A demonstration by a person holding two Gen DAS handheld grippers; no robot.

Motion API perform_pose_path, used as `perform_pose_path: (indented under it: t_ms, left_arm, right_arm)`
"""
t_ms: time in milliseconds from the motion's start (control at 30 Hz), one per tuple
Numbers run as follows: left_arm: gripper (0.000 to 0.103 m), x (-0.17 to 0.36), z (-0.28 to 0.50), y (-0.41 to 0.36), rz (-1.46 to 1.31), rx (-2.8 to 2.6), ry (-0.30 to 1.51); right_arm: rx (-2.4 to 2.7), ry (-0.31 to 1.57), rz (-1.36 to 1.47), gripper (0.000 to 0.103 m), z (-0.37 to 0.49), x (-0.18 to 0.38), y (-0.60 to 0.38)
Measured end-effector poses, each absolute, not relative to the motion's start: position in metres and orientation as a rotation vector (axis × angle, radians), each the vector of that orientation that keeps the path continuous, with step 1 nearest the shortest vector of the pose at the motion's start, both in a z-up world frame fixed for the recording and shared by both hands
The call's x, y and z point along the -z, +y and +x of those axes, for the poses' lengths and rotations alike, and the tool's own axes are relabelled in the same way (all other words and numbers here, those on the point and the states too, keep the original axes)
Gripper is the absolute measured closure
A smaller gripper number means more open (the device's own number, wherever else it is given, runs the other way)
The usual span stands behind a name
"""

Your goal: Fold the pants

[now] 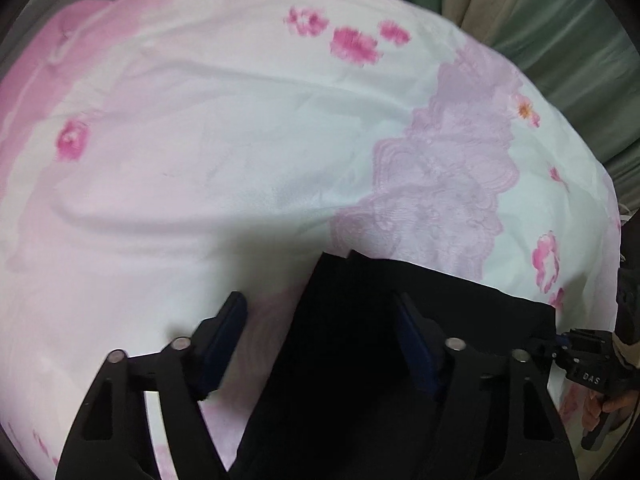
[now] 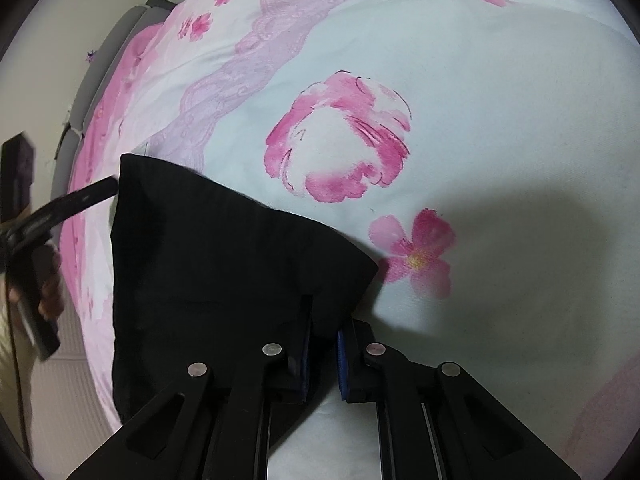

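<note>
1. Both views are bright and evenly lit, with a cool tint.
2. The left wrist view is blurred; the flowers in the upper part of the frame smear.
3. A soft grey shadow lies on the bedsheet [image 2: 520, 128] at the right of the right wrist view.
4. Fisheye bending and dark corners frame both views.

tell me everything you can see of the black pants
The black pants look like plain, matte woven cloth, folded into a flat layered panel on the floral bedsheet. The right claw pinches one corner between its blue pads. The left claw is open, straddling the opposite edge.
</note>
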State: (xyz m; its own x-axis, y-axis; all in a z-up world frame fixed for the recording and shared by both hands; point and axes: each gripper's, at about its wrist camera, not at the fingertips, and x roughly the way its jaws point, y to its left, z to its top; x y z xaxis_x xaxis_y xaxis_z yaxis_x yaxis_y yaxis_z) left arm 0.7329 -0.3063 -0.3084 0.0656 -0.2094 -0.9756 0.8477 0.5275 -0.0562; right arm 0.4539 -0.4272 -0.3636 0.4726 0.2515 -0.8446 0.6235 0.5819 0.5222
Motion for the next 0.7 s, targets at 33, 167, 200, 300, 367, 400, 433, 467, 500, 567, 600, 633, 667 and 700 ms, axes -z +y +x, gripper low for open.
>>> perform_pose_path:
  t_ms: [33,167,200,300,367,400,433,467,500,567,600,633,667,700]
  left_arm:
    - [0.038,0.312,0.735,-0.307,0.646,0.881,1.27]
    - [0.055,0.324,0.734,-0.312,0.619,0.915,1.328]
    - [0.057,0.324,0.733,-0.314,0.6,0.939,1.35]
    - [0.056,0.331,0.729,-0.323,0.637,0.948,1.342]
    - [0.058,0.337,0.732,-0.325,0.632,0.926,1.363]
    - [0.071,0.338,0.734,-0.325,0.621,0.908,1.365]
    - [0.077,0.337,0.735,-0.325,0.612,0.896,1.366]
    - [0.086,0.333,0.736,-0.323,0.592,0.895,1.373]
    - [0.091,0.328,0.735,-0.322,0.583,0.902,1.367]
    - [0.092,0.312,0.729,-0.321,0.59,0.923,1.327]
    - [0.093,0.302,0.726,-0.319,0.597,0.934,1.299]
    - [0.093,0.288,0.722,-0.317,0.6,0.949,1.266]
    - [0.093,0.278,0.719,-0.314,0.596,0.962,1.247]
    - [0.093,0.268,0.718,-0.313,0.594,0.973,1.23]
  right_arm:
    - [0.274,1.091,0.968,0.092,0.454,0.365,-0.427]
    - [0.269,1.073,1.025,0.092,0.45,0.372,-0.432]
    - [0.268,1.068,1.036,0.092,0.45,0.374,-0.433]
    - [0.264,1.05,1.061,0.091,0.452,0.378,-0.435]
    - [0.262,1.033,1.085,0.091,0.452,0.381,-0.436]
    - [0.262,1.028,1.092,0.091,0.452,0.382,-0.436]
    - [0.263,1.025,1.095,0.091,0.453,0.383,-0.436]
    - [0.263,1.028,1.089,0.094,0.454,0.383,-0.435]
    - [0.266,1.033,1.078,0.094,0.455,0.382,-0.435]
    - [0.262,1.051,1.06,0.095,0.458,0.379,-0.434]
    - [0.261,1.06,1.043,0.095,0.459,0.373,-0.434]
    - [0.26,1.062,1.022,0.095,0.46,0.367,-0.434]
    - [0.257,1.05,0.991,0.095,0.459,0.356,-0.432]
    - [0.248,1.03,0.954,0.095,0.458,0.34,-0.43]
